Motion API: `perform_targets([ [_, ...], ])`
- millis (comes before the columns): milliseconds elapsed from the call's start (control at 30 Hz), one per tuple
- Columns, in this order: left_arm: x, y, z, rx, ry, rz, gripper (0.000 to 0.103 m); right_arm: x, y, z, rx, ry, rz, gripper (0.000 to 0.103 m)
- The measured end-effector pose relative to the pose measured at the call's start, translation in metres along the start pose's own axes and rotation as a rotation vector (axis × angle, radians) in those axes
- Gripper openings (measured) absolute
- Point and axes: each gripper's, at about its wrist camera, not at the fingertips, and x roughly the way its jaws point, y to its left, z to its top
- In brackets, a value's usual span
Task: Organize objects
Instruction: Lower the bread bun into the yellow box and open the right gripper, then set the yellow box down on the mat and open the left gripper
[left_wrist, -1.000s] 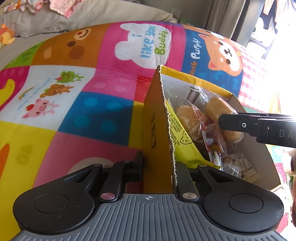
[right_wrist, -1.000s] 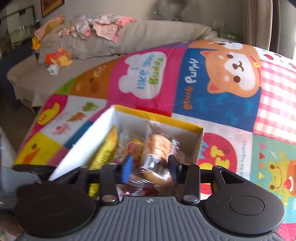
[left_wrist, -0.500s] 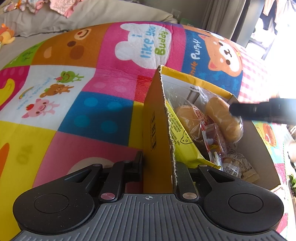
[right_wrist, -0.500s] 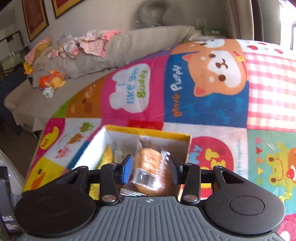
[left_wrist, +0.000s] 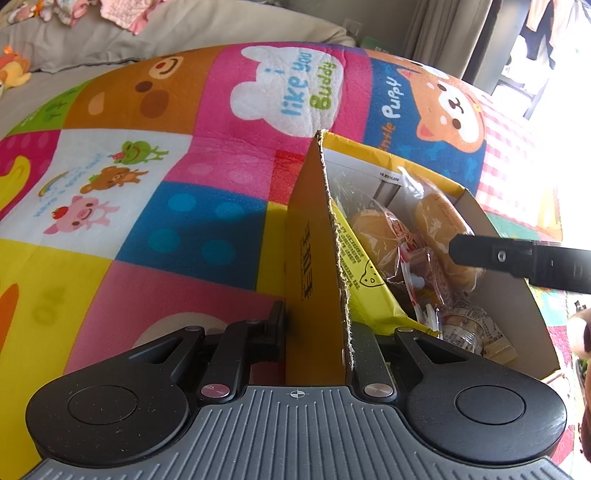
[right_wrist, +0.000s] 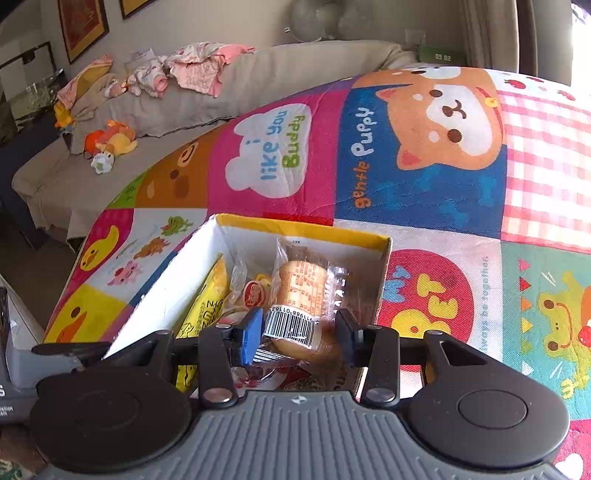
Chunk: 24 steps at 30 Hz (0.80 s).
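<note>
left gripper (left_wrist: 314, 325): jaws nearly closed, pinching near wall of yellow cardboard box (left_wrist: 310, 258) | right gripper (right_wrist: 297, 334): jaws part open, around clear-wrapped round bun (right_wrist: 301, 295), pads' contact unclear, jaws just widened a little | bun: inside box, ahead of gripper, beside yellow snack packet (right_wrist: 207, 306)

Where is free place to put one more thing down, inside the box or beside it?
The cardboard box is crowded: a yellow packet along its left wall and wrapped buns fill it. The play mat lies bare to the box's right, on the red circle patch, and beyond its far wall, on the pink cloud patch.
</note>
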Motion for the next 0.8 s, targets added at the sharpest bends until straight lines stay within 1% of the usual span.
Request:
perform_targets([
  [133,0.000,0.000,0.000,0.003,0.004,0.003,0.018,-0.003,0.007,-0.004,-0.055,-0.005,-0.014,0.044],
  [233,0.000,-0.001,0.001,0.022,0.014,0.008,0.017,-0.009,0.002,-0.003,-0.030,0.003,-0.006,0.045],
  [300,0.001,-0.003,0.003,0.033,0.021,0.013,0.017,-0.021,-0.001,-0.003,-0.021,-0.019,-0.007,0.045],
  [367,0.001,-0.004,0.004,0.038,0.026,0.018,0.017,-0.040,-0.002,-0.006,-0.053,-0.053,-0.003,0.045],
  [400,0.001,-0.005,0.005,0.039,0.029,0.022,0.016,-0.049,-0.002,-0.010,-0.070,-0.062,0.002,0.046],
  [467,0.002,-0.008,0.007,0.046,0.036,0.035,0.015,-0.069,-0.003,-0.022,-0.113,-0.080,0.008,0.054],
  [567,0.008,-0.013,0.014,0.039,0.059,0.035,0.015,-0.088,-0.006,-0.043,-0.169,-0.077,0.004,0.055],
  [700,0.025,-0.029,0.027,0.025,0.088,0.039,0.015,-0.094,-0.011,-0.064,-0.211,-0.066,0.005,0.055],
  [800,0.044,-0.049,0.039,0.062,0.101,0.029,0.015,-0.082,-0.016,-0.068,-0.200,-0.051,-0.026,0.055],
])
